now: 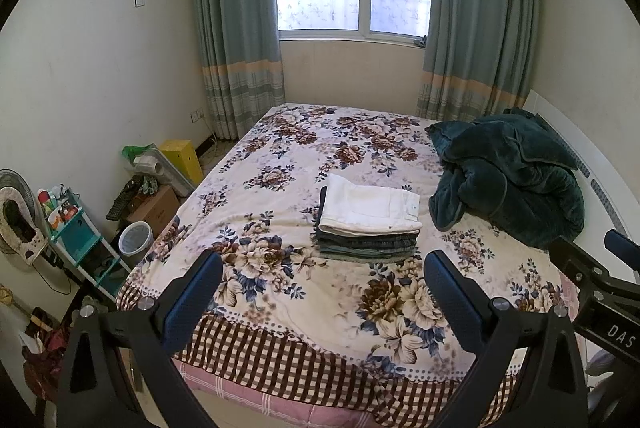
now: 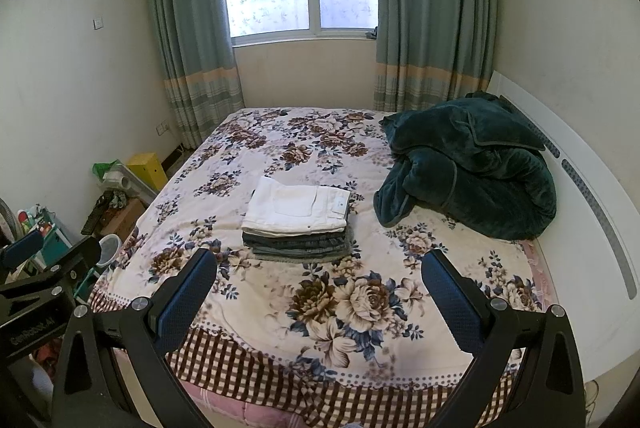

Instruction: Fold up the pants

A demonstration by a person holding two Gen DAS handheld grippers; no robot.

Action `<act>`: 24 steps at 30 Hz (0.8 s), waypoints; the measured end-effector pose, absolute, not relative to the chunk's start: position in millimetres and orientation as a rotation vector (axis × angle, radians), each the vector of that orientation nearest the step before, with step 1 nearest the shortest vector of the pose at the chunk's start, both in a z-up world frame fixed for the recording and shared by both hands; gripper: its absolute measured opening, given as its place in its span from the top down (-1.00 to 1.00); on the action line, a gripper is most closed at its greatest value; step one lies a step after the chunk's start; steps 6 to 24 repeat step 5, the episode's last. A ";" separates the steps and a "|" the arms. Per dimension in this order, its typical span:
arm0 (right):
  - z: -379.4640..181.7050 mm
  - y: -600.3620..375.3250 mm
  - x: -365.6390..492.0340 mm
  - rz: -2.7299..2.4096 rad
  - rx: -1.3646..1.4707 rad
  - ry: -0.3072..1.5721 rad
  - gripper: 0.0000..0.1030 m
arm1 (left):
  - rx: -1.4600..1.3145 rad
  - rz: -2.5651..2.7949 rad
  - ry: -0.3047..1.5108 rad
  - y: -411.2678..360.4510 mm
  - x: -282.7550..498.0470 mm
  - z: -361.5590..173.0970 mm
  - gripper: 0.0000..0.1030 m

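A stack of folded pants [image 1: 368, 224] [image 2: 296, 224] lies in the middle of the bed, with a white pair [image 1: 370, 206] [image 2: 298, 206] on top and several dark pairs under it. My left gripper [image 1: 320, 268] is open and empty, held above the bed's near end, short of the stack. My right gripper [image 2: 320, 268] is open and empty at about the same distance from the stack. The right gripper's body shows at the right edge of the left wrist view [image 1: 600, 284]; the left gripper's body shows at the left edge of the right wrist view [image 2: 44, 276].
The bed has a floral blanket [image 1: 280, 156] [image 2: 256, 148] with a checked border. A crumpled dark green blanket [image 1: 508, 172] [image 2: 468, 164] lies at the right by the white headboard [image 2: 580, 196]. Boxes, a bin [image 1: 136, 236] and a small shelf [image 1: 80, 236] crowd the floor at the left.
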State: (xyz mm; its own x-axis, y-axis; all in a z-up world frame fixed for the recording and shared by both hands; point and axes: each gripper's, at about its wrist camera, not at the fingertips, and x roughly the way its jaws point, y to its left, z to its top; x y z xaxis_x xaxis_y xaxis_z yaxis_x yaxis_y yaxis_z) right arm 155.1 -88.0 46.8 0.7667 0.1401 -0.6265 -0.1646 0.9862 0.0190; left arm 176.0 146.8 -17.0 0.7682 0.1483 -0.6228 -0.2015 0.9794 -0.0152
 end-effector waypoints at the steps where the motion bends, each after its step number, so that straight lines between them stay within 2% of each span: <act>1: 46.6 -87.6 154.7 0.165 -0.038 0.677 -1.00 | -0.083 0.191 0.666 146.3 175.6 -16.9 -0.99; 24: 48.2 -86.7 153.5 0.166 -0.038 0.679 -1.00 | -0.084 0.193 0.661 147.9 174.1 -13.2 -0.99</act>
